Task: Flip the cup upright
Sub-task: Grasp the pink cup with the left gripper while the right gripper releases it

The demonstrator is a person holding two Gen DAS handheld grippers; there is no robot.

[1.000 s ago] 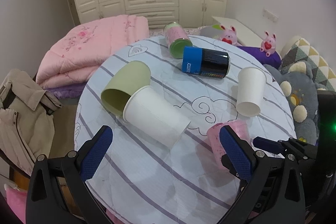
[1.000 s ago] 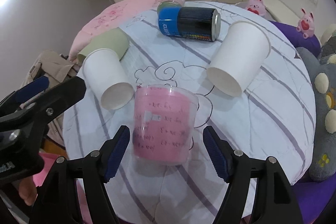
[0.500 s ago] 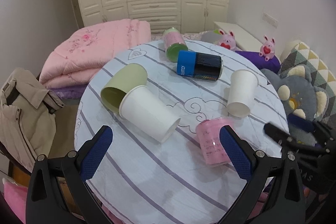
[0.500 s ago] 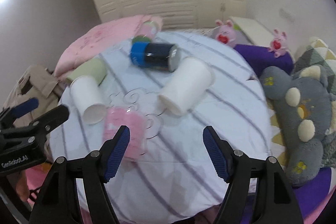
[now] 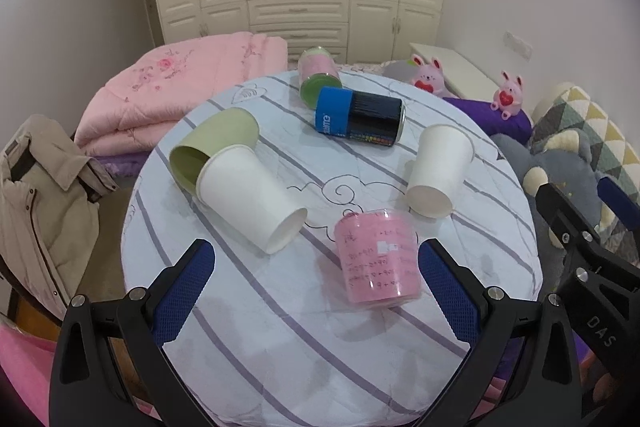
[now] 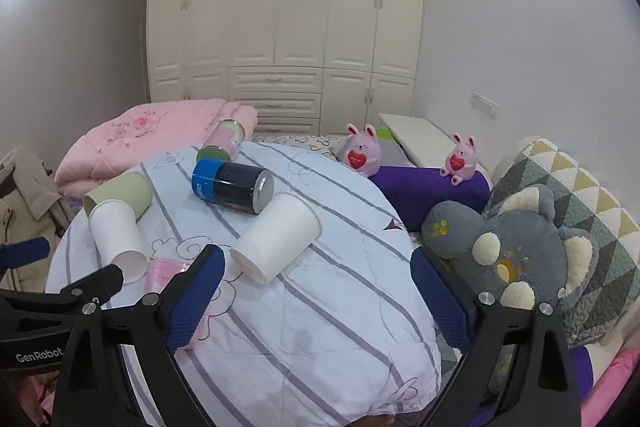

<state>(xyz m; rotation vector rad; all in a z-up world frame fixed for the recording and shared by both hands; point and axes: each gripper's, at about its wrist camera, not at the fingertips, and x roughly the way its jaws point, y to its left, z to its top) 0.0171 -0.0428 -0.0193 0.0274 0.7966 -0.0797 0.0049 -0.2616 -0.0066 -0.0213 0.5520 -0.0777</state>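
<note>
The pink cup (image 5: 376, 259) stands upright on the round striped surface (image 5: 280, 339), just inside the right-hand finger of the left gripper (image 5: 316, 291) and clear of both pads. Its wall is translucent with pink inside and faint printed markings; whether it holds anything cannot be told. The left gripper's fingers (image 5: 180, 291) are spread wide and hold nothing.

Ahead of these fingers and to their left, a white paper cup (image 5: 248, 195) lies on its side, its open mouth at the green cup, its base toward the camera. A green cup (image 5: 212, 147) lies touching behind it, mouth open, interior apparently bare. Ahead and to the right a second white paper cup (image 5: 438, 171) lies on its side. Farther ahead lie a blue-and-black can (image 5: 360, 115) and, beyond it, a pink jar with a green end (image 5: 318, 77), both on their sides; contents not visible.

The right gripper (image 6: 316, 295) hangs over the near edge of the surface, fingers (image 6: 438, 303) wide apart and holding nothing. From this view the pink cup (image 6: 160, 273) sits outside its left finger, partly hidden. A grey plush toy (image 6: 516, 251) lies beside the right finger.
</note>
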